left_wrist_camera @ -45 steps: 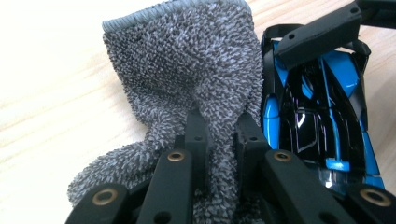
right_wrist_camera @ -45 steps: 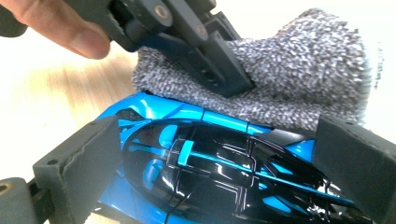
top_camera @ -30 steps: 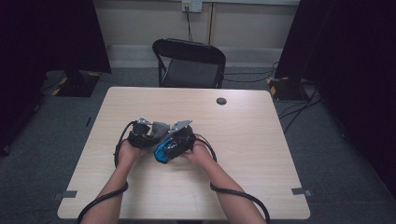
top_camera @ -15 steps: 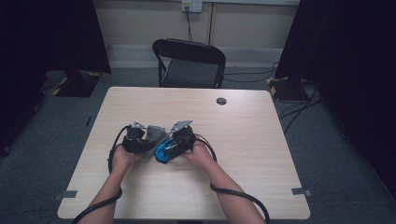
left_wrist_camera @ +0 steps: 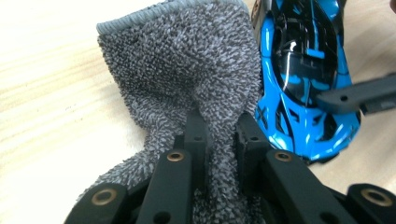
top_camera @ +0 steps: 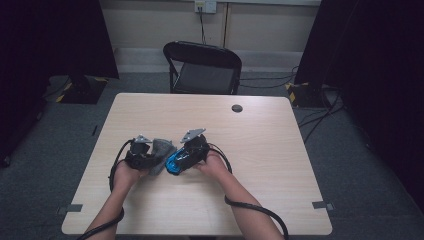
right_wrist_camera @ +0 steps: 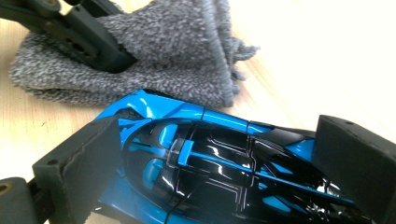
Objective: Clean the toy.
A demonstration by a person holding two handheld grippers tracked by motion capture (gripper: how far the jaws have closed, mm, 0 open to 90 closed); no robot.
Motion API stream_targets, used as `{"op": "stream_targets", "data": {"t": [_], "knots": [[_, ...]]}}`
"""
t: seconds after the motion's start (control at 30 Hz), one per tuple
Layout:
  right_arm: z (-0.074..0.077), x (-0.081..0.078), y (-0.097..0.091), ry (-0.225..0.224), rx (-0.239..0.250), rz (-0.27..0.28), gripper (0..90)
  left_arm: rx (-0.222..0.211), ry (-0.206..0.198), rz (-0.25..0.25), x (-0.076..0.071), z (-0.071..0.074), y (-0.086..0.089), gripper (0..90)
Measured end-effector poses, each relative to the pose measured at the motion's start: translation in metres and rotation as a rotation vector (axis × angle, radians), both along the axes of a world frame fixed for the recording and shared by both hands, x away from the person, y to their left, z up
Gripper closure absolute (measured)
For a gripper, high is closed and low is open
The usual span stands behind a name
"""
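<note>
A grey terry cloth [left_wrist_camera: 187, 70] lies bunched on the light wooden table [top_camera: 260, 150], and my left gripper [left_wrist_camera: 220, 123] is shut on a fold of it. Just to the cloth's right is a blue and black toy car [right_wrist_camera: 210, 158]. My right gripper [right_wrist_camera: 219, 154] is shut on the car, one pad at each end of its body. In the high view the left gripper [top_camera: 150, 157], the cloth [top_camera: 161, 149], the car [top_camera: 175, 163] and the right gripper [top_camera: 184, 156] sit close together near the table's front left. The cloth's edge lies against the car's side.
A small dark round disc [top_camera: 237, 108] sits near the table's far edge. Behind the table stands a black folding chair [top_camera: 202, 67]. Cables trail from both grippers over the table's near edge. Dark curtains hang on both sides of the room.
My left gripper has slid left and a little toward the person, drawing the cloth with it, so more grey cloth now shows between the two grippers. The right gripper and car have stayed put.
</note>
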State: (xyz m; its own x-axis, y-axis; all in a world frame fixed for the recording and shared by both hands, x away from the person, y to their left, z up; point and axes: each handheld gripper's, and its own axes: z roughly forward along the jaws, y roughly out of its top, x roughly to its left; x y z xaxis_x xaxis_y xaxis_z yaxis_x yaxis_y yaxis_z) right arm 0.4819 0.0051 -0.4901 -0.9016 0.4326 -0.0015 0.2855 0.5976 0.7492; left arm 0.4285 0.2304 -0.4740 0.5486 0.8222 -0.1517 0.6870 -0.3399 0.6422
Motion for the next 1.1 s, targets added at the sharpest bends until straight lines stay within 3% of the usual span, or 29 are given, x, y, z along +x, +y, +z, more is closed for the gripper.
{"op": "stream_targets", "data": {"t": [0.43,1.1], "knots": [[0.000,0.000,0.000,0.001,0.000,-0.002,1.6,-0.018,0.006,-0.017,-0.021,0.000,0.009,78.4],[0.000,-0.001,0.000,0.000,0.004,-0.006,1.6,-0.058,0.048,-0.047,-0.049,0.007,0.015,78.2]]}}
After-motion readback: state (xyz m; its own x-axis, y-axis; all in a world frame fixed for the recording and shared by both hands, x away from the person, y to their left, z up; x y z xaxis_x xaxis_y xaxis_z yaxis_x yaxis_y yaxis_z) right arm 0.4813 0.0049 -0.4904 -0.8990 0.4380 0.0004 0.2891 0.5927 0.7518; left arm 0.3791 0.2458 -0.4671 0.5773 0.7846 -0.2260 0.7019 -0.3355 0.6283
